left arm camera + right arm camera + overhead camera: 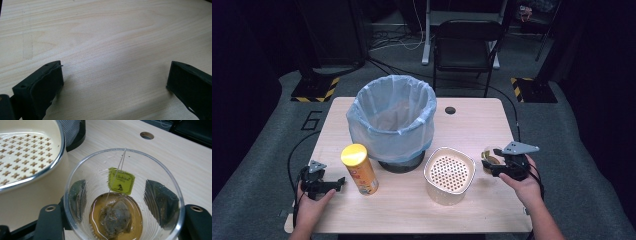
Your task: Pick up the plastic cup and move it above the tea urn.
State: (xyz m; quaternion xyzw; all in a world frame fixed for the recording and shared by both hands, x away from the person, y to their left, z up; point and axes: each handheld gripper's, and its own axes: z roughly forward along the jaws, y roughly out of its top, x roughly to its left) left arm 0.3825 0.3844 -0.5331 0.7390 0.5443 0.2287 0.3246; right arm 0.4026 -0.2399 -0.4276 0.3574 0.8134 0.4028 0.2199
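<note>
The right gripper (122,220) is clamping the clear cup (123,195) upright, its tea bag (115,218) sitting in what looks like leftover tea, just right of the cream strainer bowl (449,174). The left gripper (328,186) is resting wide open and empty.

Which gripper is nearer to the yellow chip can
Left. The left gripper sits open just beside the chip can, on its left. The right gripper is across the table, shut on the cup.
</note>
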